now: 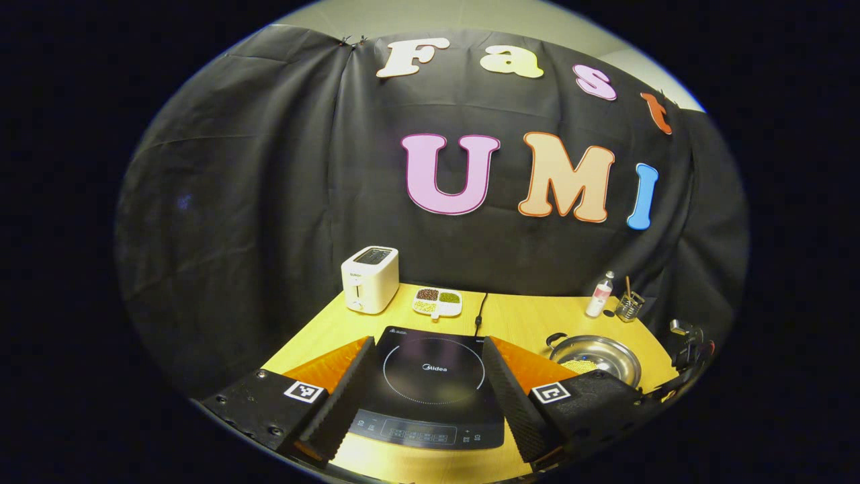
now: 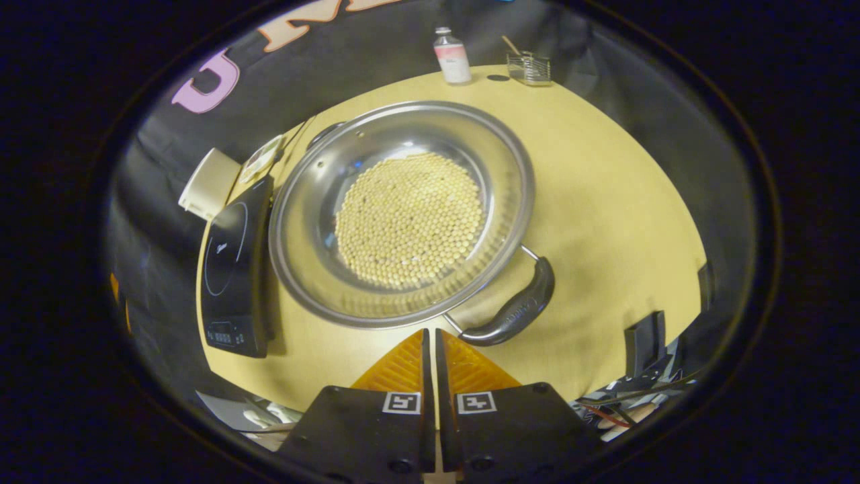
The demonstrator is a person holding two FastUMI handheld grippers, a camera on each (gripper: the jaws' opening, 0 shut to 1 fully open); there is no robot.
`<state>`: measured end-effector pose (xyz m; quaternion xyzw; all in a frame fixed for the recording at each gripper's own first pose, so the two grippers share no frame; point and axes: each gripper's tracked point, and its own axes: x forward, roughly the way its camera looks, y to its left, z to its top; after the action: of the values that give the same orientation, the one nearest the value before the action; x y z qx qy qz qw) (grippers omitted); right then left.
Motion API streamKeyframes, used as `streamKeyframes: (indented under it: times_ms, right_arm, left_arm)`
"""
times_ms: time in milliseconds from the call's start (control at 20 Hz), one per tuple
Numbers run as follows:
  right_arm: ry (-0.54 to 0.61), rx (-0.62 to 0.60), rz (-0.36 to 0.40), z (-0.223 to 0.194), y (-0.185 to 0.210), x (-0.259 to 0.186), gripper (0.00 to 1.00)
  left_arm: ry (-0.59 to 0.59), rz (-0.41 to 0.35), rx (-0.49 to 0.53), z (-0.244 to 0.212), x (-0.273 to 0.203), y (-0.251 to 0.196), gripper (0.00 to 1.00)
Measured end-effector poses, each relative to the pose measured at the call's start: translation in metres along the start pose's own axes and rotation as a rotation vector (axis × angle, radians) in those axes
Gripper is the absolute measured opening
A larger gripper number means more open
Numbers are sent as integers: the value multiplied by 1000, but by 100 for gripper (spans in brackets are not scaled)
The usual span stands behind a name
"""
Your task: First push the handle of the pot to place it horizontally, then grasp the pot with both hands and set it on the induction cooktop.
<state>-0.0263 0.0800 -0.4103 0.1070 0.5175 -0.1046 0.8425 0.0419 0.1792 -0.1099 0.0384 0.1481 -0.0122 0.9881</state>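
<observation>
Pot sits toward the table's right side just beside the cooktop, its near handle skewed; the right tongs, pressed together, hover just short of it, so an off-centre push could spin or slide the pot instead of squaring the handle. It holds a loose layer of pale beans, so any tilt when lifting risks a spill. Left tongs are spread wide over the cooktop; a divided dish of grains sits at the back edge.

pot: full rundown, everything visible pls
The pot is a wide, shallow, shiny metal pan, upright on the wooden table, right beside the induction cooktop. Small pale round beans cover its bottom. Two dark loop handles: the near handle sits just off the shut right tool, the far handle opposite. Nothing grips it.
</observation>
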Motion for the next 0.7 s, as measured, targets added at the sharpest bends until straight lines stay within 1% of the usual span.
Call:
streamKeyframes:
  times_ms: [450, 700]
  right_arm:
    - [-54, 89, -36, 33, -43, 2, 6]
    - [-40, 118, -5, 51, -63, 4, 6]
  left_arm:
    - [33, -13, 18, -10, -6, -12, 96]
    - [59, 5, 13, -16, -5, -33, 96]
